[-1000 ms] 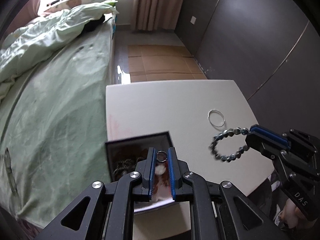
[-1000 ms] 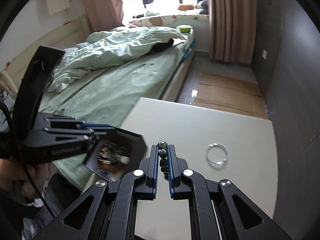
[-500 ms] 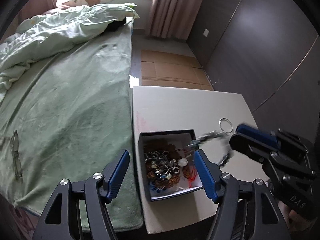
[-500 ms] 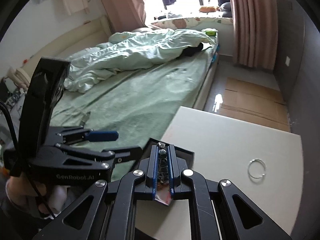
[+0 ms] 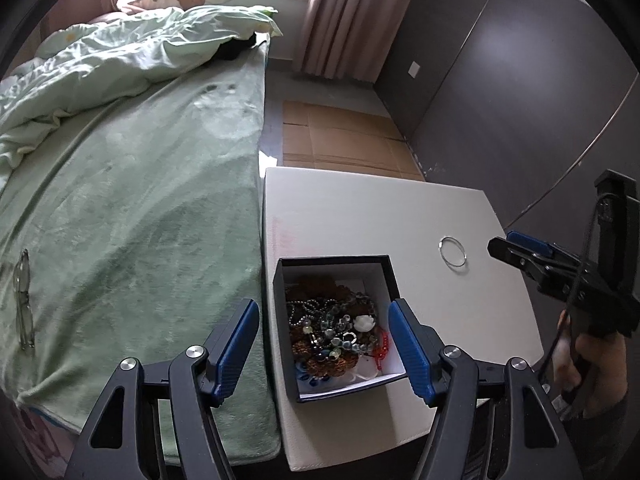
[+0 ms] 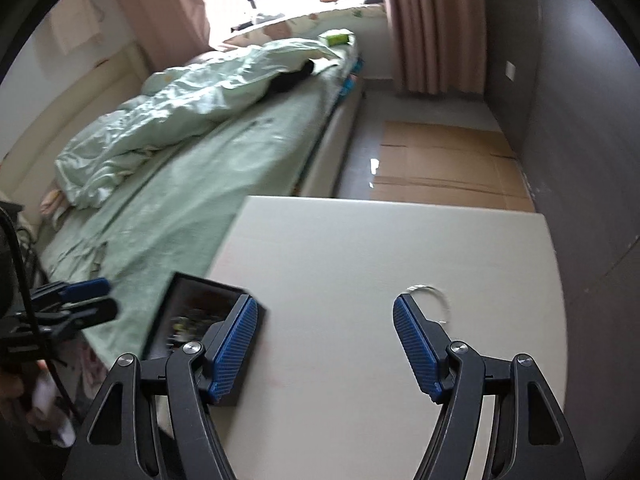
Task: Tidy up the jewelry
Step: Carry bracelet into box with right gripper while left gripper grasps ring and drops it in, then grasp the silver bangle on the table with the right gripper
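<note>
Black box (image 5: pixel 390 280) of tangled jewelry (image 5: pixel 334 330), lower centre, on white table (image 5: pixel 360 208). Thin silver ring (image 5: pixel 452 246) lies right of it. Left gripper (image 5: pixel 324 344) and right gripper (image 6: pixel 325 340) both spread wide, empty.

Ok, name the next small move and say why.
Probably bring the right gripper forward to the thin silver bangle. It is the only piece loose on the white table; the jewelry box holds the rest, and both grippers are open and empty.

Black box (image 5: pixel 390 276), blue-padded fingers (image 5: pixel 408 346)
</note>
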### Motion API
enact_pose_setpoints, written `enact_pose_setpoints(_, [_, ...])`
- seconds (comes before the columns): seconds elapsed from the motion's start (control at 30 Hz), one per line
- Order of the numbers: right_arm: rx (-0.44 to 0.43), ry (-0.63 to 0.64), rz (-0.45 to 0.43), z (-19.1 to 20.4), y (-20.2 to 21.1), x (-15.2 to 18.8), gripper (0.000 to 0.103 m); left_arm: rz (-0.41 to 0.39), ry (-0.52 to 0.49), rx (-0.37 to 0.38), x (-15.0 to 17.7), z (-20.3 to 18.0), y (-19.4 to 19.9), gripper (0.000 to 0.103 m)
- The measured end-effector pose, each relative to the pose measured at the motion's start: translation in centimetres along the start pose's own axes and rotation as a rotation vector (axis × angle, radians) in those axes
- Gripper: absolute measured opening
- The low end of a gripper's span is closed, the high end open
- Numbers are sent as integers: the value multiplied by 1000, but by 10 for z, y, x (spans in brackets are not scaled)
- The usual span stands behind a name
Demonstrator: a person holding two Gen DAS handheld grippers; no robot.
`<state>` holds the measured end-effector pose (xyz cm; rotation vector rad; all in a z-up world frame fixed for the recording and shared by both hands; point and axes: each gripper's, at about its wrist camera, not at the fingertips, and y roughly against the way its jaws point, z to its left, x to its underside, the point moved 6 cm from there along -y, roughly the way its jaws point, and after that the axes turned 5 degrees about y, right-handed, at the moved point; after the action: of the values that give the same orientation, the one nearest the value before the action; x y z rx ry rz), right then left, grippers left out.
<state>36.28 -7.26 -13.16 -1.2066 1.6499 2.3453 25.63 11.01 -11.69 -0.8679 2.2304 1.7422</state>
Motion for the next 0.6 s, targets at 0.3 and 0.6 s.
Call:
enact_pose_setpoints(0.3, [49, 0, 110, -42, -34, 8, 71, 4, 15, 6, 3, -1, -11, 68])
enact_pose_setpoints(0.6, [73, -19, 205, -68, -80, 29, 71, 19, 25, 13, 8, 3, -19, 68])
